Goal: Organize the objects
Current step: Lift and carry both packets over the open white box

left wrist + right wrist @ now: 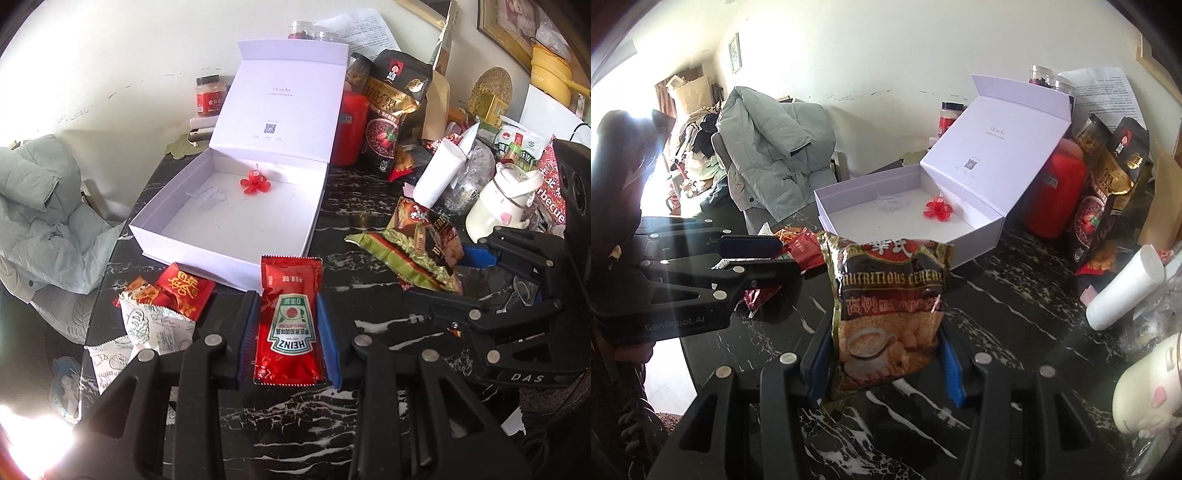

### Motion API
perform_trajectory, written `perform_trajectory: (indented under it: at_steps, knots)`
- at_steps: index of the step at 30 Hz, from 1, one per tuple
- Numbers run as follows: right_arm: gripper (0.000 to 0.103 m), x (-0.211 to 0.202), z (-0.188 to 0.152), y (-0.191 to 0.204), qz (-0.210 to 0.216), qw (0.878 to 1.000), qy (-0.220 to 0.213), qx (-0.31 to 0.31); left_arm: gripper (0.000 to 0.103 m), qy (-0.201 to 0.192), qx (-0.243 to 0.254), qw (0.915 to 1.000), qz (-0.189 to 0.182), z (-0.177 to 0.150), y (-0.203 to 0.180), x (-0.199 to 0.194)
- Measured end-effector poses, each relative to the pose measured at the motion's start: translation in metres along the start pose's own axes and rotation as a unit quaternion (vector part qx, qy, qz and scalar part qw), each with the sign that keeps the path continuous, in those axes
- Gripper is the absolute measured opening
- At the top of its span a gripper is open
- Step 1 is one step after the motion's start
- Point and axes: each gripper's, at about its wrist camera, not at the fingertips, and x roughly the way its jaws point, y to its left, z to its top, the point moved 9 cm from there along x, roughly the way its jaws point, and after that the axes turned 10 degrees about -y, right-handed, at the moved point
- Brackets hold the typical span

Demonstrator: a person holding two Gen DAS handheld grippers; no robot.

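1. Left gripper (288, 332): clamped on a red ketchup sachet (290, 325), held above the black marble table (369, 229).
2. Right gripper (882, 354): closed on a cereal packet (886, 314), lifted clear of the table.
3. White box (229, 221): open, lid upright, standing on the table beyond both grippers.
4. Inside the box: a red flower-shaped trinket (254, 181) and, beside it, what may be a clear plastic piece (207, 195).
5. Loose red packets (184, 291): on the table just beside the box's near corner.
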Motion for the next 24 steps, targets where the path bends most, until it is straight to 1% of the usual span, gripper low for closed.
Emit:
perform_trajectory:
  at_steps: [5, 9, 13, 24]
  knots:
    - [0.051, 0.006, 0.014, 0.0, 0.007, 1.0, -0.004, 0.0, 0.03, -0.008, -0.004, 0.9999, 0.008, 0.012, 0.009, 0.004]
    - [0.051, 0.015, 0.024, -0.003, 0.003, 1.0, -0.008, -0.001, 0.03, -0.008, -0.008, 0.9998, 0.013, 0.017, 0.016, 0.011]
    - [0.051, 0.027, 0.031, -0.008, -0.001, 1.0, -0.005, -0.001, 0.03, -0.008, -0.012, 0.9995, 0.028, 0.021, 0.026, 0.019]
    - [0.051, 0.063, 0.044, -0.031, -0.004, 1.0, 0.004, 0.015, 0.03, 0.001, -0.026, 0.9986, 0.046, 0.036, 0.044, 0.054]
